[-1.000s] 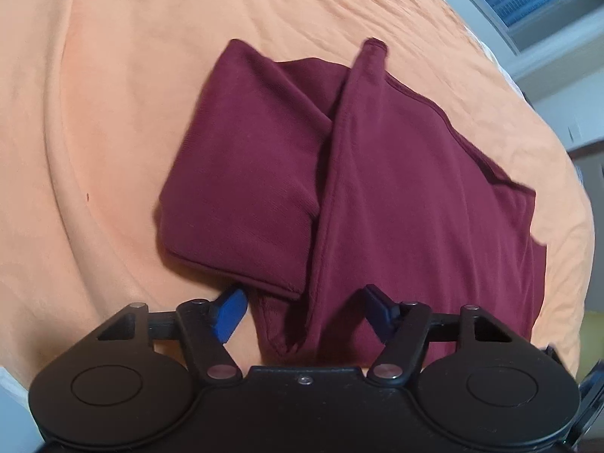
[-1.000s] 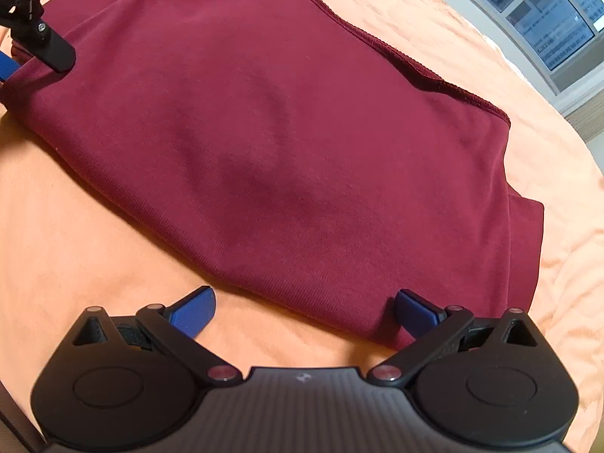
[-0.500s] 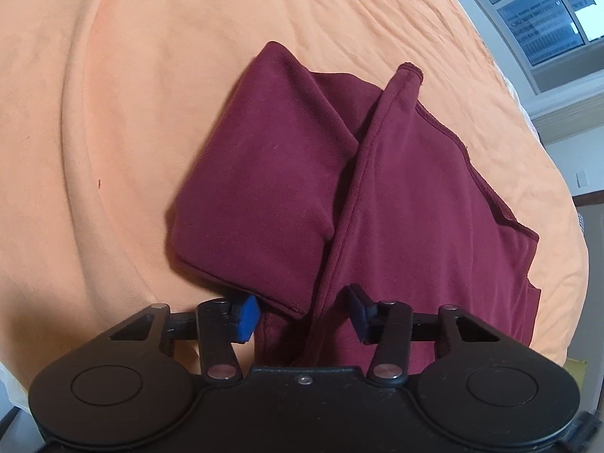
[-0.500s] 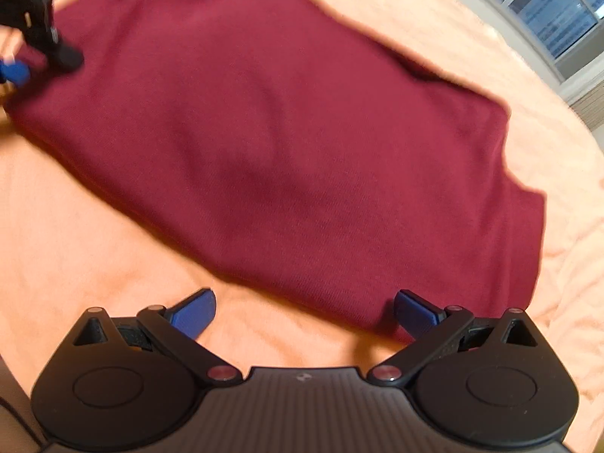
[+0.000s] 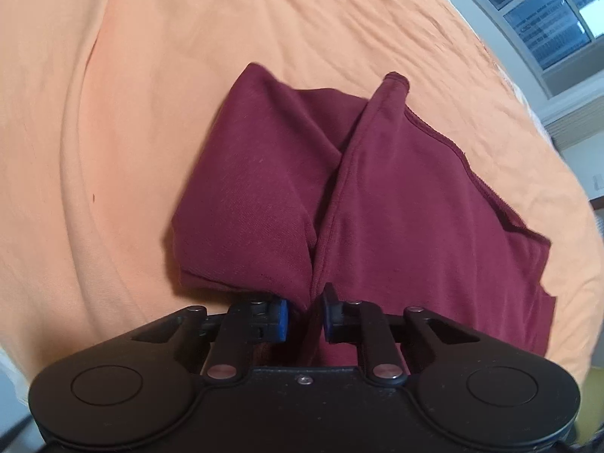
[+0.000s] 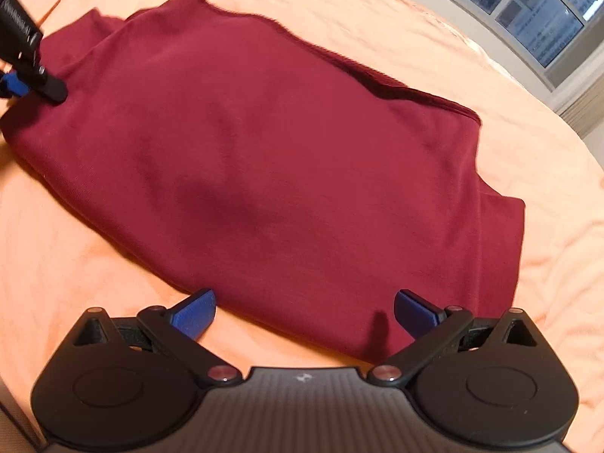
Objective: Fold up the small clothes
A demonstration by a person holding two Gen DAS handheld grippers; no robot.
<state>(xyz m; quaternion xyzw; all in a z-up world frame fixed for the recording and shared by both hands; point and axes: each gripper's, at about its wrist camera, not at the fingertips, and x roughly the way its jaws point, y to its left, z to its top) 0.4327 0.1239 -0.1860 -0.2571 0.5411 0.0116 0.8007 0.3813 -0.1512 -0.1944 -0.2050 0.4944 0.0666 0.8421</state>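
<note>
A dark red garment [image 5: 396, 204] lies on an orange bedsheet [image 5: 113, 113], with a raised ridge of cloth running away from me in the left wrist view. My left gripper [image 5: 305, 315] is shut on that ridge at the garment's near edge. In the right wrist view the same garment [image 6: 264, 158] spreads flat and wide. My right gripper [image 6: 304, 307] stands open at its near edge, the right blue fingertip [image 6: 411, 307] over the cloth, the left one over bare sheet. The left gripper [image 6: 26, 83] shows at the far left, on the garment's corner.
The orange bedsheet [image 6: 94, 264] covers the whole surface and is wrinkled. A window [image 6: 528, 11] sits at the upper right beyond the bed's far edge. A pale wall and blinds [image 5: 573, 128] lie to the right.
My left gripper has closed from open onto the garment's raised fold and lifted it slightly. The right gripper stayed open and drew back a little from the cloth.
</note>
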